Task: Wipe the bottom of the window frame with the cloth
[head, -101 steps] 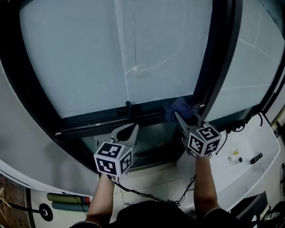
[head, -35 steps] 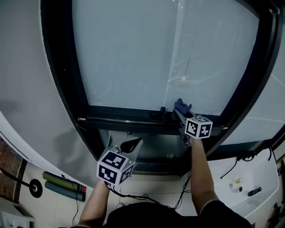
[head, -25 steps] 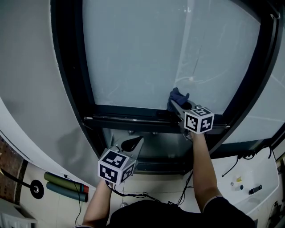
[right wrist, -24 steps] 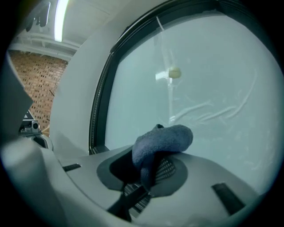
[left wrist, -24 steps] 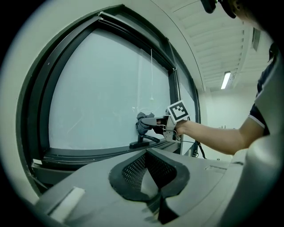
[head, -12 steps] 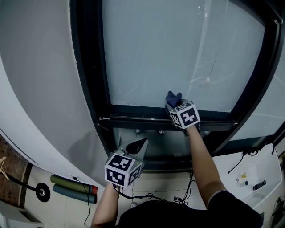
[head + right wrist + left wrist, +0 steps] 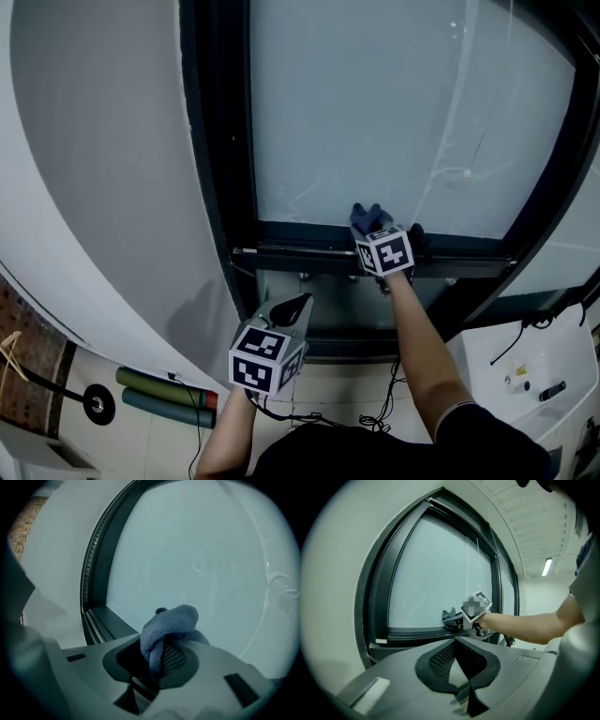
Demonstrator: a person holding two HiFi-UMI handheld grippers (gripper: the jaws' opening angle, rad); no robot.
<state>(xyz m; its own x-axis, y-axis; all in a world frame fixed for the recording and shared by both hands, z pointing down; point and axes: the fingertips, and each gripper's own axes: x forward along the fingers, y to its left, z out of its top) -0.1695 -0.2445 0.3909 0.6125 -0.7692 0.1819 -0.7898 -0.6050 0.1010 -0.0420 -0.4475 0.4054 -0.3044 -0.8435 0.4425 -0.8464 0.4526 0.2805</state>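
A dark window frame runs around a pale pane, and its bottom rail (image 7: 300,251) crosses the middle of the head view. My right gripper (image 7: 371,231) is shut on a bunched blue cloth (image 7: 368,217), which rests at the bottom rail against the glass. In the right gripper view the cloth (image 7: 165,629) bulges up from between the jaws of the right gripper (image 7: 157,660), with the rail's left stretch (image 7: 101,623) beyond. My left gripper (image 7: 292,307) hangs lower and to the left, shut and empty. From the left gripper view the left gripper (image 7: 461,656) faces the rail (image 7: 417,632) and the cloth (image 7: 451,617).
A grey-white wall (image 7: 103,187) curves down the left. Green and red rolls (image 7: 164,398) and a black disc (image 7: 97,405) lie on the floor at lower left. A white ledge (image 7: 534,375) with small items sits at lower right. Cables (image 7: 384,403) trail below the window.
My right gripper has carried the cloth leftward along the bottom rail, away from the right-hand corner. The head view has swung left with it. My left gripper stays shut below.
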